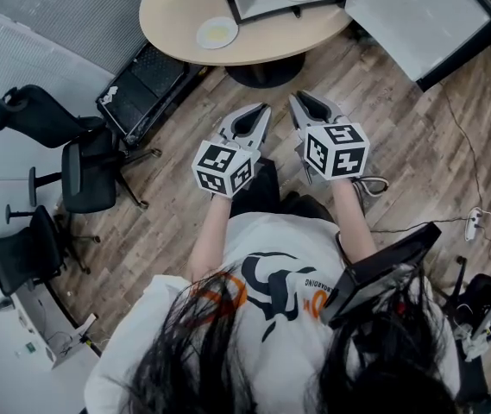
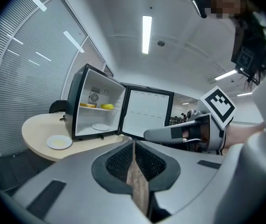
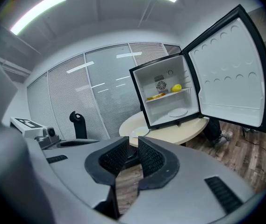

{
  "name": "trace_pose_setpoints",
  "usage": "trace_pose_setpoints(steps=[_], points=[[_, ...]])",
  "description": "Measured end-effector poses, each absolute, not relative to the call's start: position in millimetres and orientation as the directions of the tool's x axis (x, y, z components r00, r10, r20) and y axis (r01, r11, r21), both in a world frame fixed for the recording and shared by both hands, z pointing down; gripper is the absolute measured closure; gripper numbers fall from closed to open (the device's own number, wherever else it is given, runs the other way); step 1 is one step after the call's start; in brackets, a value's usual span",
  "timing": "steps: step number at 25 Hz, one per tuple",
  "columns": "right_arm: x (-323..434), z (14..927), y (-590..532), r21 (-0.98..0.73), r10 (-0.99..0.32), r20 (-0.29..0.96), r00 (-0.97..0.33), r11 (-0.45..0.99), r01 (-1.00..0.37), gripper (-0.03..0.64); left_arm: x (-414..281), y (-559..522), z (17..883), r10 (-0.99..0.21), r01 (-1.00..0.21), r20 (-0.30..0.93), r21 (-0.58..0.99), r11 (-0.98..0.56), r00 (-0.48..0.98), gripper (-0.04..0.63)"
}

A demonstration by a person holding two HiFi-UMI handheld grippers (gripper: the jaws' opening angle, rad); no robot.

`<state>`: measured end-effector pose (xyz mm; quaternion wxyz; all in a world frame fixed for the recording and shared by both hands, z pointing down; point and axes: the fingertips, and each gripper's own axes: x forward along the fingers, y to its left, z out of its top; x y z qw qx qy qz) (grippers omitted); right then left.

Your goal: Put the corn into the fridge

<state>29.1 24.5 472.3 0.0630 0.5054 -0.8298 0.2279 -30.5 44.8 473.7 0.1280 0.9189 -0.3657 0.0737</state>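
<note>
Here, a plate [image 2: 59,142] lies beside the open fridge [image 2: 95,108].

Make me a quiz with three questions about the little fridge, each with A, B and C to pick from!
1. Where does the fridge stand? A on a bed; B on the round table; C on a bicycle.
2. What colour is the food on its shelf? A blue; B yellow; C purple.
3. How is the fridge door? A open; B shut; C taken off.
Answers: 1 B, its base rests on the tabletop. 2 B, both pieces look yellow. 3 A, it stands wide, so the inside shows.
</note>
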Motion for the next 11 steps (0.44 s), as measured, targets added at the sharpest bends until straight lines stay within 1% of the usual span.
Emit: trace_pose_setpoints(steps=[11], points=[[43,476,19,-0.320,-0.817,0.341,-0.465,0.364,-0.875,0.548,-17,41,475,-0.637,-0.677,0.234,0.182,-0.713,0.734,0.583]])
